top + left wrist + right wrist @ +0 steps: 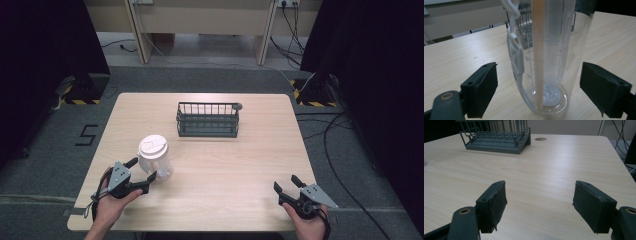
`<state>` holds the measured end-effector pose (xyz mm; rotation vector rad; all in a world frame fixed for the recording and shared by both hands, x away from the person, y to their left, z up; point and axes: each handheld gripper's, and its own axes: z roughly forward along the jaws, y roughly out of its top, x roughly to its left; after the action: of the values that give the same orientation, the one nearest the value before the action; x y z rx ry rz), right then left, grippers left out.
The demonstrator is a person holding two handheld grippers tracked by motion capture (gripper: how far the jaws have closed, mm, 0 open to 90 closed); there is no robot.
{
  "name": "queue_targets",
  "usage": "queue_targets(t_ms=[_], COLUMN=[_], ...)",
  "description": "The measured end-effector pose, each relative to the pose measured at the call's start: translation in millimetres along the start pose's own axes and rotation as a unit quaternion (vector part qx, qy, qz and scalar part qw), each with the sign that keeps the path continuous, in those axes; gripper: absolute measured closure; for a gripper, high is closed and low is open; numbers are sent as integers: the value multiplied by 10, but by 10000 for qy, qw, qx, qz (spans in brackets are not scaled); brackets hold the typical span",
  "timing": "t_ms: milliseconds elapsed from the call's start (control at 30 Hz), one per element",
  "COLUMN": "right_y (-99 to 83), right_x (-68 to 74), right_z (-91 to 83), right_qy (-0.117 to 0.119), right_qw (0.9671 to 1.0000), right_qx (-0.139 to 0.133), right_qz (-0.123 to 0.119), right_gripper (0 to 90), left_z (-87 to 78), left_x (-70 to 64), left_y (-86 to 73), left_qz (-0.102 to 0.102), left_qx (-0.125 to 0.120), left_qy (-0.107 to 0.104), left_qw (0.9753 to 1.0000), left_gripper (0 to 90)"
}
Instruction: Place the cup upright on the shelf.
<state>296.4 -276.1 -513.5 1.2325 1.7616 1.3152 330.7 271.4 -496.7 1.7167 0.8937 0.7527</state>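
A clear plastic bottle point(156, 160) with a white lid stands upright on the wooden table point(225, 165) at the front left. In the left gripper view the bottle point(549, 62) has a white carry strap and a straw inside, and stands between the two jaws without touching either. My left gripper point(144, 171) is open around the bottle's base. My right gripper point(285, 183) rests open near the front right corner with nothing between its jaws point(539, 205). A dark wire basket point(208, 120) sits at the middle back of the table.
The basket point(496, 137) stands far ahead in the right gripper view, with a round cable hole point(540, 139) in the table beside it. Cables run across the floor to the right of the table. Dark curtains hang on both sides.
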Motion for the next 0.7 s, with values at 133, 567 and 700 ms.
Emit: queue_targets(t_ms=[133,567,700], right_y=[-1,2,2], right_x=[4,3,3], right_z=[0,6,8], right_qy=[3,15,11], right_qw=[10000,10000,10000], right_qx=[-1,35,31], right_qz=[8,-23,-31], right_gripper=[271,274,275], left_z=[79,264,327], left_x=[5,-14,-24], left_y=[23,32,51], left_qz=[43,-58,-36], left_qx=[-11,-95,-110], left_qy=[-96,-375,-395], left_qw=[9999,9992,9992], left_gripper=[143,142,142])
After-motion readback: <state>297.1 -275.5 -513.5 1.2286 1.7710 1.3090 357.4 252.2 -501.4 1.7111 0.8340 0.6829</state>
